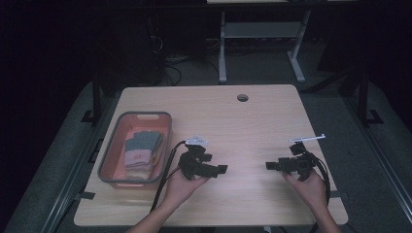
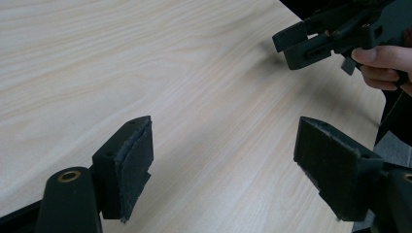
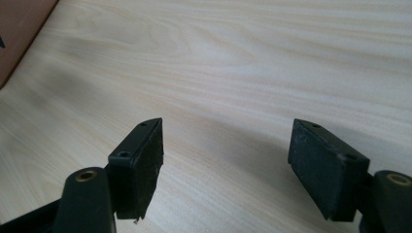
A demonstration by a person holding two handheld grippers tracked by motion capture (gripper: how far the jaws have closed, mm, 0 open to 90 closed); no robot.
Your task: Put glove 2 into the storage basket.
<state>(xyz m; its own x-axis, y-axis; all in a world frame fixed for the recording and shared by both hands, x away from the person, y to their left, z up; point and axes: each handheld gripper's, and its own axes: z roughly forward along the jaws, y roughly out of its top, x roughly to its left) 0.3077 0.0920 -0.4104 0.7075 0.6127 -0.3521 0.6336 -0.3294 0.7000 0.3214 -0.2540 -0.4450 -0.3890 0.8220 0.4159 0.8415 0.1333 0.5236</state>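
High view: left gripper (image 1: 221, 169) just right of bin (image 1: 108, 145), right gripper (image 1: 270, 165) well right of bin; folded cloths (image 1: 141, 148) inside bin, dim, hard to make out.

Left gripper view: fingers (image 2: 131, 165) apart over bare bench (image 2: 145, 63).

Right gripper view: fingers (image 3: 141, 160) apart; bin cut off at corner.

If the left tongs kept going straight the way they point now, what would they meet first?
Probably the right tongs. The left tongs point across bare table toward them, both open and empty, and the right ones show ahead, offset to the upper right, in the left gripper view. Depth is unclear, so they might pass beside.
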